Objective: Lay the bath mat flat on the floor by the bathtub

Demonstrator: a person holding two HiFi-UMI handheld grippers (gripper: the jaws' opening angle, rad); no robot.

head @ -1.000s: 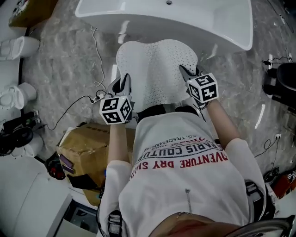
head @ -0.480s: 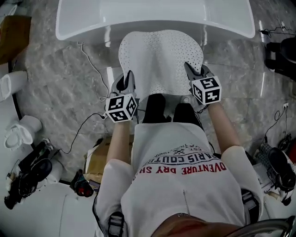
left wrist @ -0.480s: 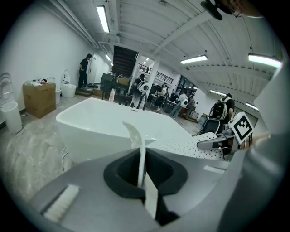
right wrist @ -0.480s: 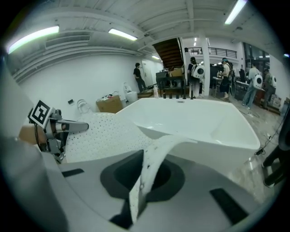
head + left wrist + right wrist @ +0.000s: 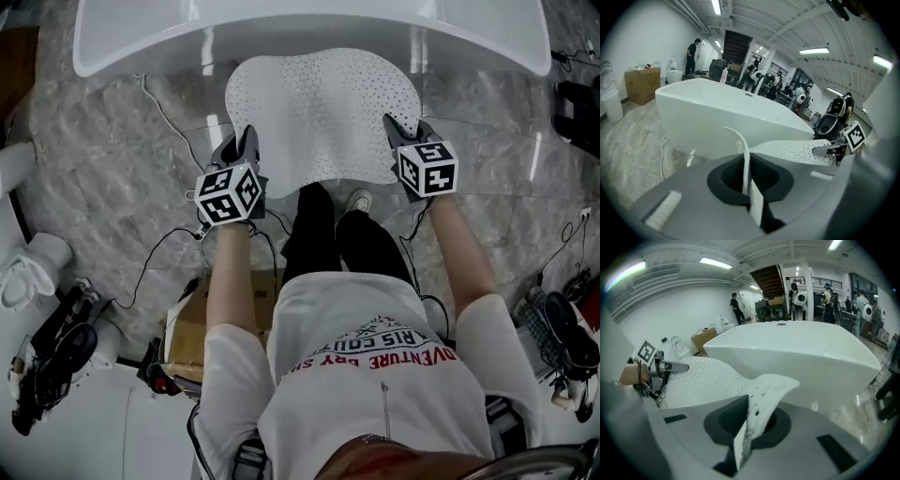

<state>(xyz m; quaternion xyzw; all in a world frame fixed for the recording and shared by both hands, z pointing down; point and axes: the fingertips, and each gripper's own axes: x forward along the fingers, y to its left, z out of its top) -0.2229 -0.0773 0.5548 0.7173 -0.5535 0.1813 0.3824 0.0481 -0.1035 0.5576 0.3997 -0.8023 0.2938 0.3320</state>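
You held the mat (image 5: 319,112) by its two near corners. Your left gripper (image 5: 246,141) had its fingers closed on the left corner and your right gripper (image 5: 398,131) had its fingers closed on the right one, each pair pinching a fold of the dotted white sheet. The mat was spread out ahead of your legs over the marbled floor (image 5: 103,159), its far edge at the foot of the tub (image 5: 309,28). Near the fingers its edge curled upward, so you could not tell whether it lay fully flat. A white cable (image 5: 663,154) trailed on the floor left of the mat.
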